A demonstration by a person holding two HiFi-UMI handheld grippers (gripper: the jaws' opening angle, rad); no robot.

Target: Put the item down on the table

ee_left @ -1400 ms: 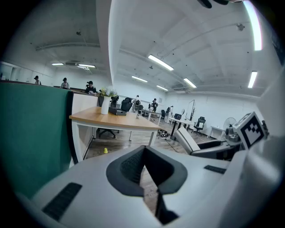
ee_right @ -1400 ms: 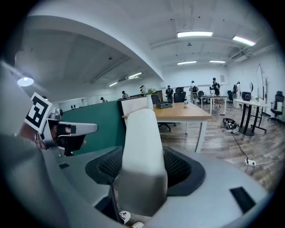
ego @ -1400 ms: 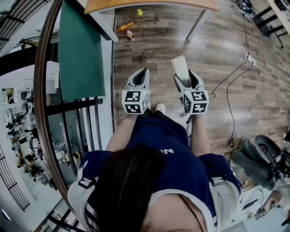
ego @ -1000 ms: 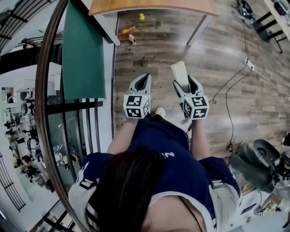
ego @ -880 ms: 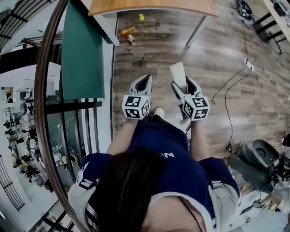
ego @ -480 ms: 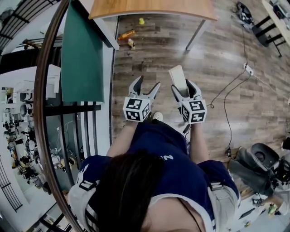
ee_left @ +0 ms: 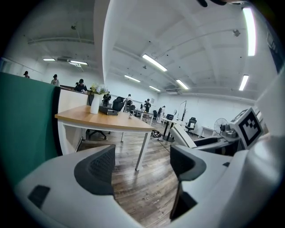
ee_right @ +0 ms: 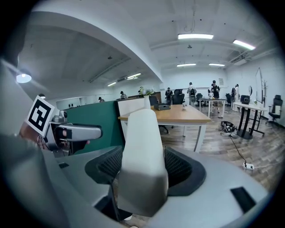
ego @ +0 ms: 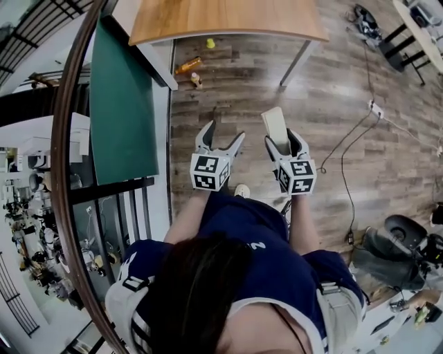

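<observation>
Though the left gripper's (ego: 223, 131) jaws have just spread empty, the right gripper (ego: 282, 138) pinches the cream plastic wedge (ego: 275, 121), short of the wooden table's (ego: 228, 21) near edge.

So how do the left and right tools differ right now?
The left tool has just been opening and holds nothing; the right tool is clamped on a white tapered item. The left tool's jaws splay wider than the right tool's. Both hang over the floor, aimed toward the wooden table.
</observation>
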